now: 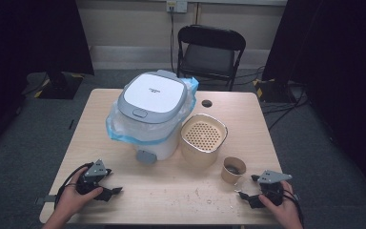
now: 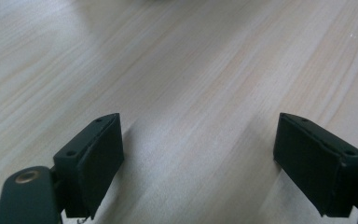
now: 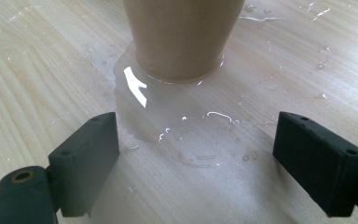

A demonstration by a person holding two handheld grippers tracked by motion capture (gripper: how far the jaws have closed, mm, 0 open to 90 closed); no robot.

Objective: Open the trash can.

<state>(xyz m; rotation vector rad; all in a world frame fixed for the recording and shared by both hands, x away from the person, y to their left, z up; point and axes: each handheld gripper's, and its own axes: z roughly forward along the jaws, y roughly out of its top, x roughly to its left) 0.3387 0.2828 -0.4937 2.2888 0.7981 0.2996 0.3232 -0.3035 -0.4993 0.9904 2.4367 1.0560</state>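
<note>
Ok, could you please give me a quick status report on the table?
Left gripper open, empty. Right gripper open, facing paper cup. Puddle lies between them.

Cooker (image 1: pixel 152 112): white w/ grey lid rim. Cup (image 1: pixel 233 170) brown, basket (image 1: pixel 203 138) beige w/ dotted holes. Table (image 1: pixel 171 191) light wood grain.

A small dark mark, perhaps a brand name, is showing on the white square lid (image 1: pixel 153 90) of the grey-rimmed white rice cooker (image 1: pixel 148 117), but it is appearing too small and blurred to read. Nothing else is bearing legible text.
</note>
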